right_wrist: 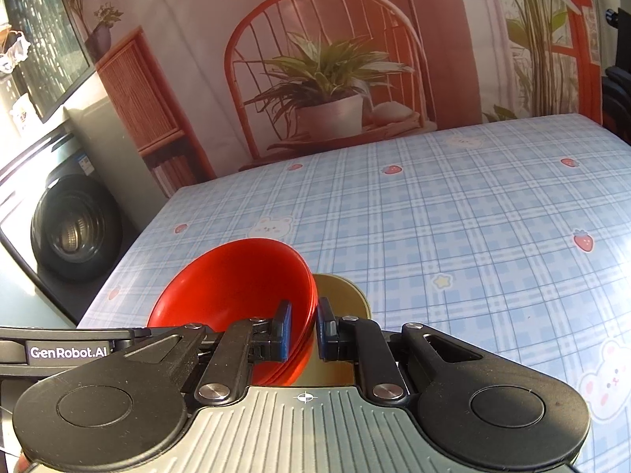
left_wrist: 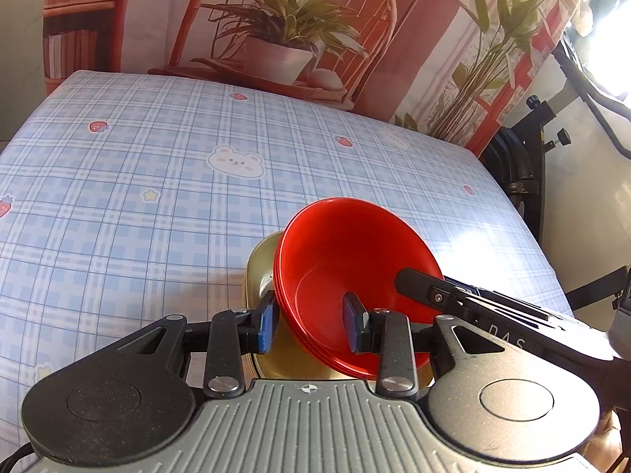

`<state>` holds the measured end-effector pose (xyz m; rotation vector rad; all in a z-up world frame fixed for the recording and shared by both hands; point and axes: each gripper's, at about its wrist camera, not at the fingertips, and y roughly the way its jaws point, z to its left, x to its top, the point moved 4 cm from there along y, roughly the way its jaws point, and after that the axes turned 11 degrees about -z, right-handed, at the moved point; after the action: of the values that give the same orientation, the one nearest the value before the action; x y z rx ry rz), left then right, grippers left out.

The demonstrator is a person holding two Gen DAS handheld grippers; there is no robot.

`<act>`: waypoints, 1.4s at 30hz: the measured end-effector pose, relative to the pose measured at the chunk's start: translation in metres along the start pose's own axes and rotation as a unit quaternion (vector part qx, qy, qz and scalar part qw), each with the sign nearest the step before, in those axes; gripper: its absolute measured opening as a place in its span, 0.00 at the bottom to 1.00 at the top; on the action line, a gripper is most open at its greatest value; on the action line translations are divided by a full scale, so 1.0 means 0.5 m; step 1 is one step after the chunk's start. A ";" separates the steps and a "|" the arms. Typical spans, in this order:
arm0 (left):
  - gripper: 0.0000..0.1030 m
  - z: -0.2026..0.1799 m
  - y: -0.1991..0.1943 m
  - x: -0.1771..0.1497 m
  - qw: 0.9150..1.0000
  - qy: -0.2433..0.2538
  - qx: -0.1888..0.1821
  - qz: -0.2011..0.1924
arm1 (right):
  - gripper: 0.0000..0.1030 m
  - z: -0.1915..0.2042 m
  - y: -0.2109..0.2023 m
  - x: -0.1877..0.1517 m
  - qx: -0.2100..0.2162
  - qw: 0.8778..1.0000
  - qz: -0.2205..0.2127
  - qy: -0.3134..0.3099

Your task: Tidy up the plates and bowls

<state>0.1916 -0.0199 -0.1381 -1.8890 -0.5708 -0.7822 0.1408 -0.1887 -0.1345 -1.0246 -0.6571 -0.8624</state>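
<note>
Red bowls [left_wrist: 347, 260], nested and tilted above the table [left_wrist: 138, 205] beside a gold dish [left_wrist: 260, 260], are clamped at opposite rims by the left hand-held gripper [left_wrist: 311, 325] and right hand-held gripper [right_wrist: 303, 329], apparently to be carried as one stack.

A home laundry corner: washing machine [right_wrist: 75, 228] beside plaid-clothed table [right_wrist: 434, 216] (printed backdrop [right_wrist: 315, 39]).

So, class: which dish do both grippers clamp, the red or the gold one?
The red bowls, a nested, tilted stack; the gold dish sits beside, ungripped.
</note>
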 end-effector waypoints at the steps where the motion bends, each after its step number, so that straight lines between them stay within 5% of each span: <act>1: 0.34 0.001 0.000 -0.002 1.000 0.000 0.002 0.001 | 0.13 0.001 0.000 -0.002 0.000 1.000 0.001 -0.001; 20: 0.36 -0.011 0.008 -0.020 1.000 0.016 0.019 0.016 | 0.20 -0.008 0.007 -0.021 -0.006 1.000 0.027 0.002; 42: 0.48 -0.051 -0.082 0.027 0.994 0.067 0.073 -0.053 | 0.38 -0.001 -0.083 0.052 -0.030 0.996 -0.070 -0.038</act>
<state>0.1659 -0.0255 -0.0950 -1.6689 -0.6293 -0.9041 0.1188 -0.2075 -0.0953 -1.0780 -0.7788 -0.9742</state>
